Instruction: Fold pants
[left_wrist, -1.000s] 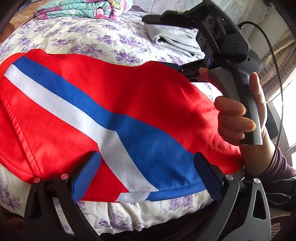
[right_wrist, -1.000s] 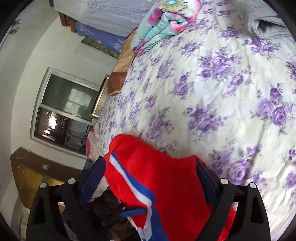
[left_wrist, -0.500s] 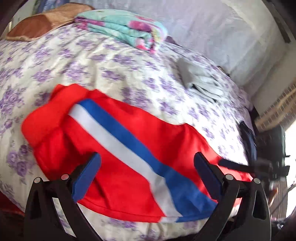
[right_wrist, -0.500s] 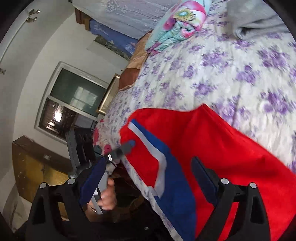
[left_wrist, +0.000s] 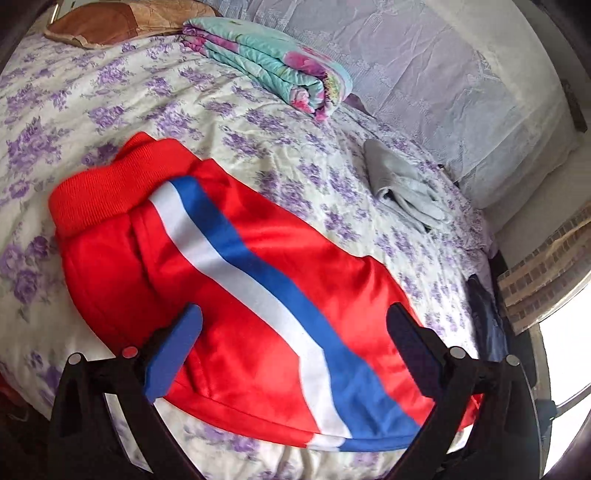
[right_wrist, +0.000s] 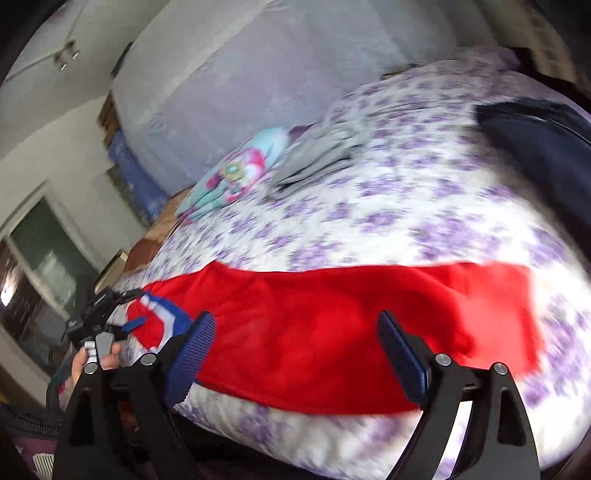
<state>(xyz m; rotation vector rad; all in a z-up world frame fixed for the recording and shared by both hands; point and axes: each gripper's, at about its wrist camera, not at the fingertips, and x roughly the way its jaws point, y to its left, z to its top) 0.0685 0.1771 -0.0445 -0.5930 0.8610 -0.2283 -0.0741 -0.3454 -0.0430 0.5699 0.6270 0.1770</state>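
Note:
Red pants (left_wrist: 236, 295) with a white and blue side stripe lie flat on the flowered bed (left_wrist: 258, 122), near its front edge. Their ribbed waistband sits at the upper left in the left wrist view. My left gripper (left_wrist: 295, 354) is open and empty, raised above the pants. The right wrist view is blurred; the pants (right_wrist: 332, 325) stretch across it. My right gripper (right_wrist: 295, 354) is open and empty above them. The left gripper also shows in the right wrist view (right_wrist: 103, 325), at the far left, held in a hand.
A folded floral quilt (left_wrist: 273, 62) and a brown pillow (left_wrist: 110, 18) lie at the bed's head. Folded grey clothes (left_wrist: 402, 188) lie on the right side. A dark garment (right_wrist: 546, 147) sits at the bed's far edge. A lace-covered wall bounds the back.
Both grippers have let go of the pants and pulled up and back. The pants now lie flat on the bed. The right gripper is swinging, blurring its view.

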